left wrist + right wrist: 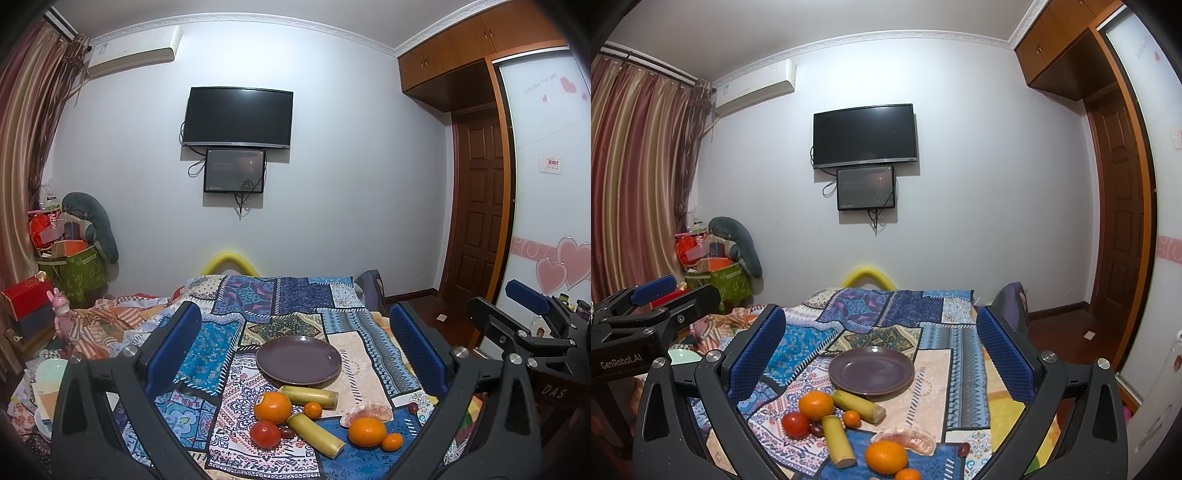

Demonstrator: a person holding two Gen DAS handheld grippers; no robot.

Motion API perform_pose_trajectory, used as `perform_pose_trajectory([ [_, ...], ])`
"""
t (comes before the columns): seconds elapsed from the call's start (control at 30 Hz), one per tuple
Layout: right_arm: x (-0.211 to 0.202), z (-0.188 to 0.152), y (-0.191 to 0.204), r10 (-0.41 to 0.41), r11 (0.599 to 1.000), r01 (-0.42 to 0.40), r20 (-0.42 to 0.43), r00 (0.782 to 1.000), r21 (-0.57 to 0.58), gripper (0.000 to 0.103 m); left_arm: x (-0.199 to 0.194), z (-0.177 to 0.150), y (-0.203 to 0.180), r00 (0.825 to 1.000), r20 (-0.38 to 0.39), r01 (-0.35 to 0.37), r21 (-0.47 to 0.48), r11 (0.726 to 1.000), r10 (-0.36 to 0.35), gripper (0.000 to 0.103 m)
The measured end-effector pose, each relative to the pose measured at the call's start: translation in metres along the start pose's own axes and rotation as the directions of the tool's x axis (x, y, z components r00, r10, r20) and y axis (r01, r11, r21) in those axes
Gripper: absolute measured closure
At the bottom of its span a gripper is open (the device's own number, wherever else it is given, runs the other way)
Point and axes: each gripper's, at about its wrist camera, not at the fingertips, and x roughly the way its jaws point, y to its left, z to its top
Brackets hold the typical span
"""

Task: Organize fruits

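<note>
An empty purple plate sits on the patchwork cloth. In front of it lie two big oranges, two small tangerines, a red tomato, two yellow-green cane pieces, a peeled citrus segment and small dark fruits. My left gripper hovers open above the spread, holding nothing. Beside it on the right, my right gripper is also open and holds nothing.
The cloth covers a bed whose right edge drops to a wooden floor. A pale green bowl, a pink toy and stacked boxes crowd the left side. A wardrobe and door stand on the right.
</note>
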Motion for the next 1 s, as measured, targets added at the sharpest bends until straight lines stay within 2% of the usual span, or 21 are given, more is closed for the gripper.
perform_pose_trajectory([
  [0.3,0.001,-0.004,-0.001,0.0,1.0,0.0,-0.008,1.0,0.001,0.0,0.003,-0.002,0.0,1.0,-0.004,0.0,0.0,1.0,0.0,0.0],
  [0.6,0.012,-0.009,-0.001,0.004,1.0,-0.004,-0.051,0.999,0.0,0.0,0.016,-0.01,0.004,1.0,-0.028,-0.004,-0.003,1.0,0.004,0.0],
  [0.8,0.033,-0.022,-0.007,0.013,1.0,-0.011,-0.128,0.992,0.017,0.0,0.039,-0.019,0.01,0.996,-0.085,-0.017,0.019,1.0,0.018,0.0],
  [1.0,0.065,-0.044,-0.015,0.002,1.0,0.0,-0.255,0.967,0.007,0.0,0.077,-0.038,0.026,0.979,-0.196,-0.043,0.03,0.999,0.049,0.0],
])
